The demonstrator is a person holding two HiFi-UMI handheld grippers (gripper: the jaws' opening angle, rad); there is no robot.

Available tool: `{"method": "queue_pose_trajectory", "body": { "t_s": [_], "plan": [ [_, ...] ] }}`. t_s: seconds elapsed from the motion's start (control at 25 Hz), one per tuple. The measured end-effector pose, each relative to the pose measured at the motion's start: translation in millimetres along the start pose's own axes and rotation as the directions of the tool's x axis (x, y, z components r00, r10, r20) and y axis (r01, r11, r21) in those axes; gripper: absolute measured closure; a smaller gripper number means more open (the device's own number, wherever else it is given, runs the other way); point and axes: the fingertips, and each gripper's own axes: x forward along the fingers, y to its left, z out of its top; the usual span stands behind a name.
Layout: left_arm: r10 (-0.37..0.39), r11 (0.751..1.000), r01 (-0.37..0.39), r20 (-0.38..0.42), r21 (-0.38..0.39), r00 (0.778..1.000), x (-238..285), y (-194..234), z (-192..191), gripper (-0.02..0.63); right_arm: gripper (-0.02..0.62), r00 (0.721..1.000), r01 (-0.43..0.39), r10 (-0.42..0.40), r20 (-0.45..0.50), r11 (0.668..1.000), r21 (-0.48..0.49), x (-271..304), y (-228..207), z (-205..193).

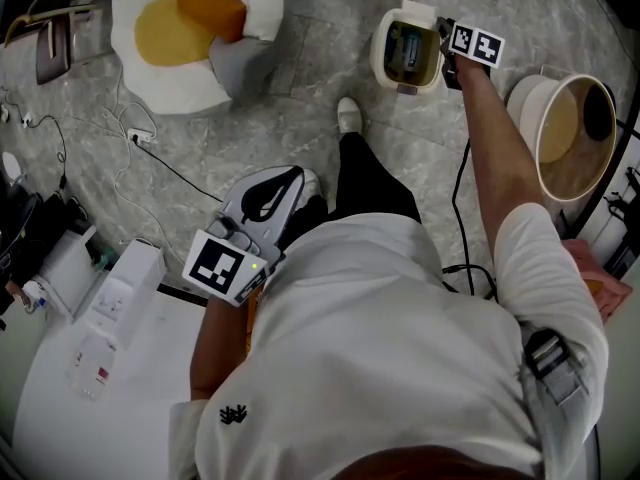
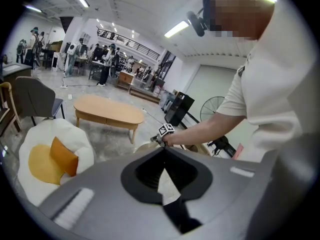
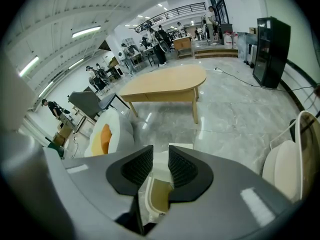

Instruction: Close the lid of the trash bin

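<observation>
The cream trash bin [image 1: 405, 53] stands on the marble floor ahead of the person, its top open and its lid [image 1: 418, 11] raised at the far side. My right gripper [image 1: 445, 46] reaches to the bin's right rim at arm's length. Seen from the right gripper view, its jaws stand a narrow gap apart with the cream lid [image 3: 179, 147] edge between the pads, so the right gripper [image 3: 160, 163] is shut on it. My left gripper [image 1: 283, 186] hangs close to the person's body, far from the bin. The left gripper [image 2: 162, 153] is shut and holds nothing.
A white and yellow beanbag [image 1: 190, 28] with an orange cushion lies at the far left. A round tub chair [image 1: 570, 128] stands right of the bin. Cables [image 1: 150, 153] trail over the floor. A white table [image 1: 120, 368] is at the near left. A wooden table [image 3: 165, 86] stands beyond.
</observation>
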Motion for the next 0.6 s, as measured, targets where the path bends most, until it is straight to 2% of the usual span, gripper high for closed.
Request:
{"method": "queue_pose_trajectory", "body": {
  "t_s": [0.12, 0.28, 0.6],
  "plan": [
    [-0.013, 1.0, 0.013, -0.007, 0.02, 1.0, -3, -2, -5, 0.549, 0.523, 1.0, 0.0, 0.0, -0.012, 1.0, 0.001, -3, 1, -13],
    [-0.024, 1.0, 0.023, -0.021, -0.005, 0.999, -3, -8, -7, 0.549, 0.52, 1.0, 0.001, -0.001, -0.031, 1.0, -0.001, -5, 3, -32],
    [-0.015, 1.0, 0.015, -0.019, 0.003, 1.0, -6, -7, -19, 0.549, 0.518, 0.997, 0.007, -0.007, -0.072, 1.0, 0.0, -6, 0, -73]
  ]
}}
